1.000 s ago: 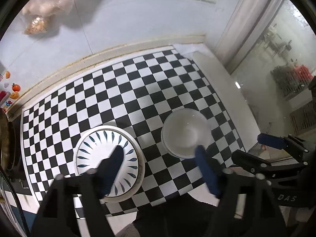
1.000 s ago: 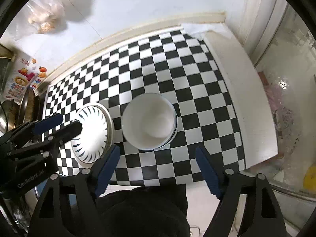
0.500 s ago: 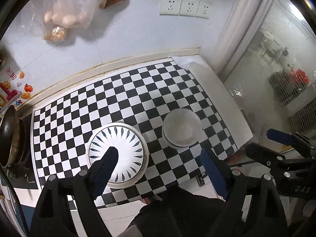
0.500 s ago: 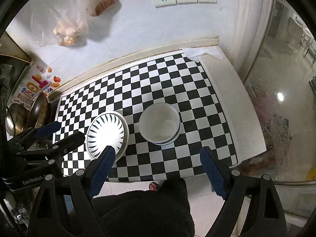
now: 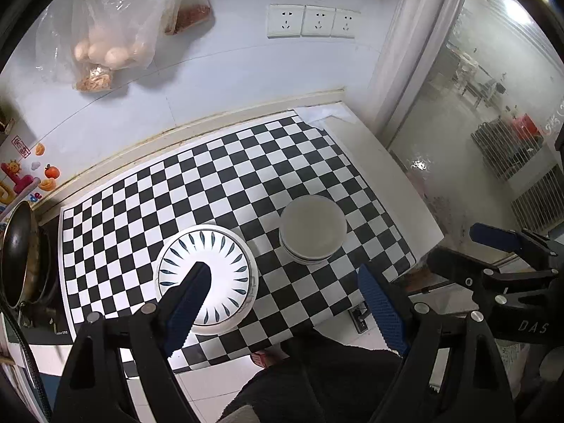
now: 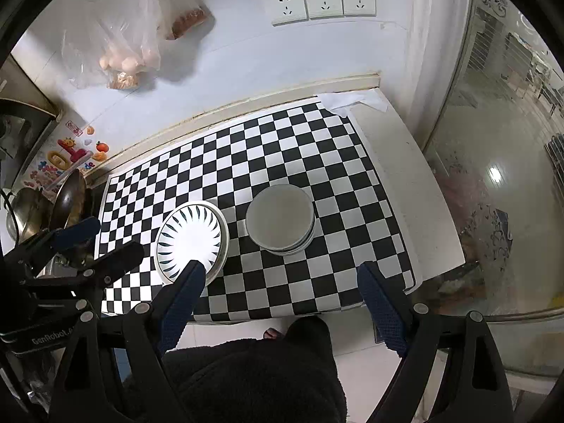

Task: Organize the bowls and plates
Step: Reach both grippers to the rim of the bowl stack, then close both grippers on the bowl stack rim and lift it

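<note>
We hold our left claw (image 5: 282, 289) spread wide and empty above the bench (image 5: 384, 183); its jaws have just been opening. Below it, the stack of patterned plates (image 5: 211, 264) sits near the front edge of the checkered mat (image 5: 158, 194), left of the stacked white bowls (image 5: 313, 227), close but apart. Our right claw (image 6: 280, 282) likewise hangs spread and empty, having just opened wider.

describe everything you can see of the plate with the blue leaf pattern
The patterned plate is round, white and glossy like glazed ceramic, with dark blue leaf strokes radiating around its rim. It lies flat and empty on the checkered mat, left of the stacked white bowls and apart from them. Nothing grips it.
</note>
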`<state>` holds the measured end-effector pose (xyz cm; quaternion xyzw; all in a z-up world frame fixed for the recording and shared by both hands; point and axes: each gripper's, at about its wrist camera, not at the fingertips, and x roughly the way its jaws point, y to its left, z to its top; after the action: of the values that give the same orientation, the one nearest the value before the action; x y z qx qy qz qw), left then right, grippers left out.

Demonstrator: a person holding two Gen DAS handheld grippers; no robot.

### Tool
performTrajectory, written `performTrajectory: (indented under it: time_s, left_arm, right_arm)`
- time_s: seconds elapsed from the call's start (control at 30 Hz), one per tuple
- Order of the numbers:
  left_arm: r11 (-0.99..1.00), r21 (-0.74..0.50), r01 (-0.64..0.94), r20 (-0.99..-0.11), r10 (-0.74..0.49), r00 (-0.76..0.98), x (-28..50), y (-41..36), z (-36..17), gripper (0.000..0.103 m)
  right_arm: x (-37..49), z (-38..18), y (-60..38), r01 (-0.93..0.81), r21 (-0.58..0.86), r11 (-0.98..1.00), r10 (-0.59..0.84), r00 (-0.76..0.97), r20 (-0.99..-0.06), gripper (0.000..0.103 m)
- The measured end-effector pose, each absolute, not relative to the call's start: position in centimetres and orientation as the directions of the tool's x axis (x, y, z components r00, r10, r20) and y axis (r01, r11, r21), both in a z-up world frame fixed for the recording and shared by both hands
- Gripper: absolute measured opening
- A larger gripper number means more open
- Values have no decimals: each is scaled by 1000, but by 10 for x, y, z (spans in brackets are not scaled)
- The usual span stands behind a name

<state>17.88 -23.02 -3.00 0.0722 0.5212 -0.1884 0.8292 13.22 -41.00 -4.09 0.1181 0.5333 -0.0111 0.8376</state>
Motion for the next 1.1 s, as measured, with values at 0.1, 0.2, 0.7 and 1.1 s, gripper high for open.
performTrajectory:
  time_s: [0.1,0.2,0.7,1.1]
  left_arm:
    - [920,-80,383,-897,-234,376,184,-233,-35,86]
    - [925,-86,371,-906,-228,357,192,-235,-46,86]
    - [953,-158,260,-972,-196,129,286,-252,-165,85]
    - [940,-315,131,-945,-298,-134,349,-265,-264,85]
  right_arm:
    - [134,-43,-415,155,188,970,106,428,-897,90]
    - [138,-48,-419,164,187,968,103,421,-901,90]
    - [202,-144,-457,211,281,936,185,382,-905,91]
    - [262,-297,-477,302,469,830,408,247,-879,90]
